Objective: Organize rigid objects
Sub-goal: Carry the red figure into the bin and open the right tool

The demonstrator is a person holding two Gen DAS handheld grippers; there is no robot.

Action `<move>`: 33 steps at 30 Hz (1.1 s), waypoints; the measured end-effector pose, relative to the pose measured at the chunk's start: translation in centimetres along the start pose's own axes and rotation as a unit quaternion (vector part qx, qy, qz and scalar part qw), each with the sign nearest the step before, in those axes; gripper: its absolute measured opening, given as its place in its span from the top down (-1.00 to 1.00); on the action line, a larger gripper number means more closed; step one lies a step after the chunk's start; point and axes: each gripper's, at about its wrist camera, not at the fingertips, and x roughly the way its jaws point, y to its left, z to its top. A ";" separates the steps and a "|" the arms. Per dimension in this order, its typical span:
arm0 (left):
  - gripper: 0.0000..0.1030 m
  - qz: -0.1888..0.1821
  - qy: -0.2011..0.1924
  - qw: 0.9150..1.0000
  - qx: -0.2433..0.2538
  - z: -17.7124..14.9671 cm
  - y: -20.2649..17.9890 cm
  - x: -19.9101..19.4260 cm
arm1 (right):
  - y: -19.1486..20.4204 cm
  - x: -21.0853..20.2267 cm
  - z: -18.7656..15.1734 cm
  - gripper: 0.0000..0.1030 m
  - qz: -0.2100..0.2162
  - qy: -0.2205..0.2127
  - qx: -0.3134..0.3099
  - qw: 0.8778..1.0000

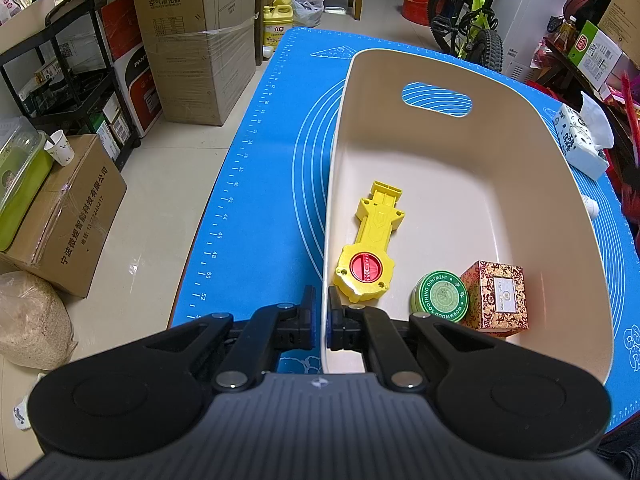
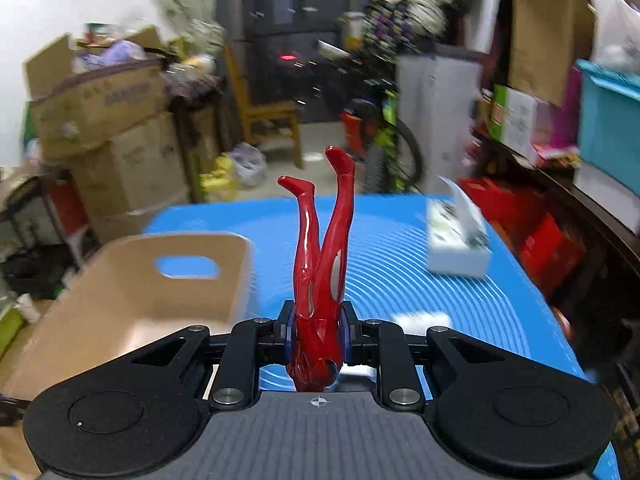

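My left gripper [image 1: 321, 308] is shut on the near left rim of a beige bin [image 1: 532, 168] that stands on a blue mat [image 1: 256, 184]. Inside the bin lie a yellow toy launcher with a red dial [image 1: 370, 246], a green ointment tin [image 1: 439, 297] and a red patterned box [image 1: 496, 299]. In the right wrist view my right gripper [image 2: 318, 322] is shut on a red action figure [image 2: 322, 256], held upside down by the torso with its legs pointing up, above the mat [image 2: 400, 264]. The bin [image 2: 132, 296] shows to the left of it.
A white tissue box [image 1: 582, 140] [image 2: 458, 240] lies on the mat's far right. Cardboard boxes [image 1: 192, 40], a black cart [image 1: 76, 92] and a bag of grain [image 1: 28, 320] crowd the floor on the left. A bicycle [image 1: 472, 20] and cluttered shelves [image 2: 560, 128] stand beyond the table.
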 end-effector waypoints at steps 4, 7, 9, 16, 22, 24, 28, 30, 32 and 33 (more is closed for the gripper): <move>0.85 0.000 0.000 1.000 0.000 0.0 0.0 0.0 | 2.8 -0.8 1.3 0.41 0.038 -0.011 -0.021 0.999; 0.85 0.000 0.000 1.000 0.000 0.0 0.0 0.0 | 4.7 -0.6 1.5 0.41 0.062 -0.003 -0.036 0.997; 0.85 0.000 0.000 1.000 0.000 0.0 0.0 0.0 | 6.2 0.0 1.2 0.41 0.074 0.016 -0.053 0.996; 0.85 -0.003 0.001 1.000 0.000 -0.2 0.2 0.0 | 10.2 2.1 -1.8 0.41 0.088 0.077 -0.095 0.989; 0.85 -0.004 0.001 1.000 -0.001 -0.1 0.3 0.0 | 11.7 3.9 -3.8 0.41 0.094 0.135 -0.119 0.979; 0.86 -0.005 0.001 1.000 -0.001 -0.1 0.2 0.0 | 12.1 4.3 -4.4 0.41 0.091 0.150 -0.129 0.976; 0.85 -0.004 0.002 1.000 -0.001 0.0 0.1 0.0 | 12.1 4.8 -4.4 0.39 0.086 0.174 -0.120 0.974; 0.86 -0.003 0.002 1.000 0.000 0.0 0.1 0.0 | 11.8 5.0 -4.2 0.28 0.084 0.183 -0.117 0.973; 0.86 -0.003 0.002 1.000 0.000 0.0 0.1 0.0 | 11.7 4.6 -4.1 0.11 0.090 0.176 -0.116 0.973; 0.86 -0.002 0.002 1.000 0.000 0.0 0.1 0.1 | 11.7 4.4 -3.9 0.05 0.091 0.172 -0.117 0.974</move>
